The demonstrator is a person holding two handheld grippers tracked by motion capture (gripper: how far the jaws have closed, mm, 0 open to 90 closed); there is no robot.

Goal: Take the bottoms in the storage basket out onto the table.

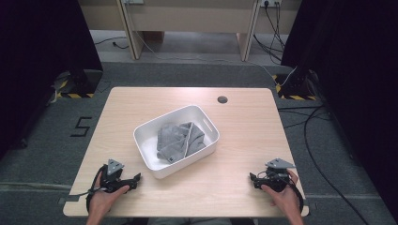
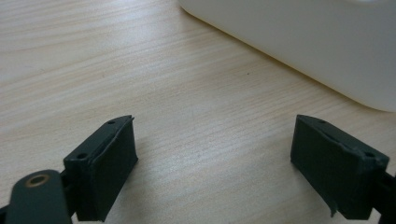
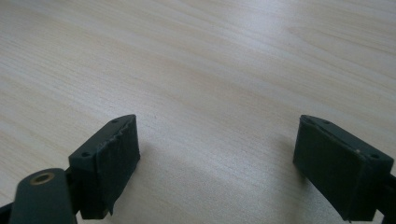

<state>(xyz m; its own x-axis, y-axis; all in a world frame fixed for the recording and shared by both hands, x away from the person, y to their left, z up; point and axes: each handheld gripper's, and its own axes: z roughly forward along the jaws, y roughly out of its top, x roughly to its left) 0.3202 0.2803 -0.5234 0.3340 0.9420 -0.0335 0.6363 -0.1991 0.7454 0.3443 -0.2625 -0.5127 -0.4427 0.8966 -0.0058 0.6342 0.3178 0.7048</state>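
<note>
Rested low on the near left part of the wooden table [image 1: 244, 122]: left gripper [image 1: 133, 180], jaws spread wide, nothing between them, aimed toward the white tub [image 1: 212, 145] just beside it. Held at the near right edge: right gripper [image 1: 253, 179], jaws likewise spread and empty over bare wood, well apart from the tub. Lay crumpled inside the tub at the table's middle: grey cloth [image 1: 178, 139], touched by neither gripper
</note>
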